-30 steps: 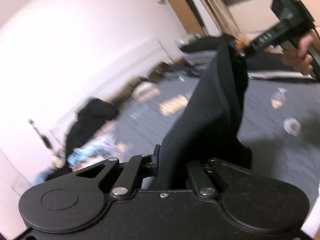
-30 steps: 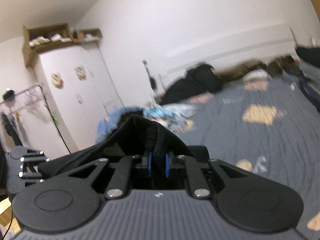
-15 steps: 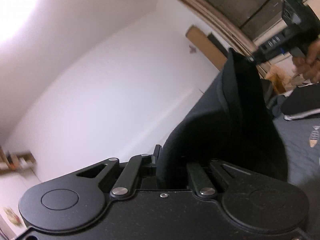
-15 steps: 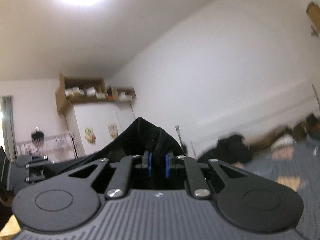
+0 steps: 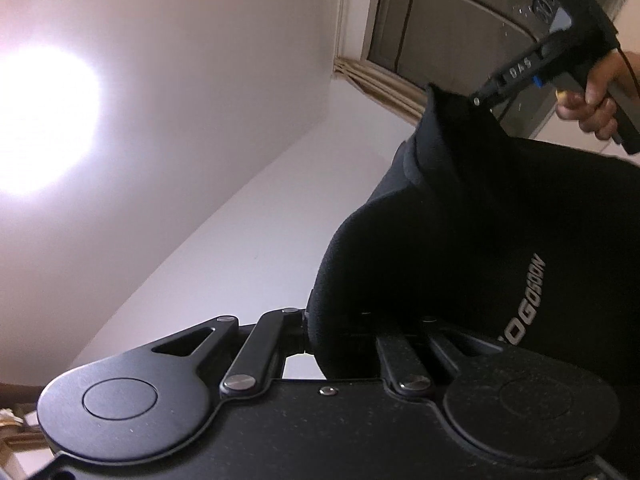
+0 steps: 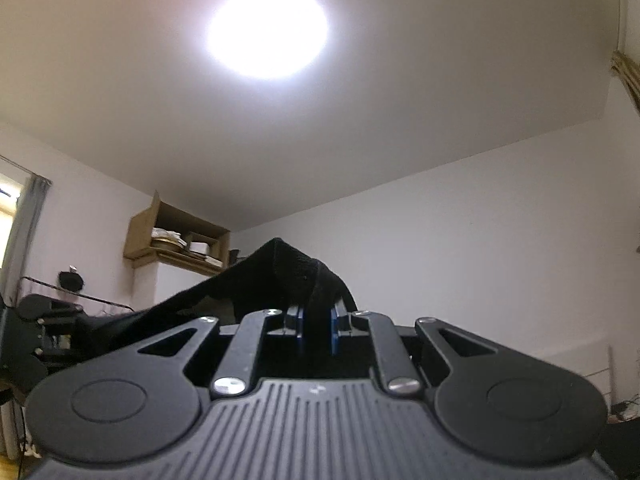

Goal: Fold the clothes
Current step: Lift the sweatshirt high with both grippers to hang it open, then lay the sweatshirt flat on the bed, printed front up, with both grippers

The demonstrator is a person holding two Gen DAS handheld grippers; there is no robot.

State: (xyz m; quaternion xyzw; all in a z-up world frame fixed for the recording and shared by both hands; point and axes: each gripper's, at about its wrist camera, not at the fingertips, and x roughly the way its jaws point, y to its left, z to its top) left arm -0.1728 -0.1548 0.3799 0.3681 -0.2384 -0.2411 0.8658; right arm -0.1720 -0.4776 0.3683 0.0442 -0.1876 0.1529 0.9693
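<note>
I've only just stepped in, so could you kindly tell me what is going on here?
A person is holding one black fabric garment with pale lettering up in the air, stretched between two handheld grippers. The left gripper is shut on one part, and the right gripper pinches another between its blue pads. Both cameras look up at the white ceiling. No fold is visible yet.

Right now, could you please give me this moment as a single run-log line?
phase: lifting | left tool: shut on black garment | right tool: shut on black garment | garment: raised, spanning both tools | cameras: tilted toward ceiling
</note>
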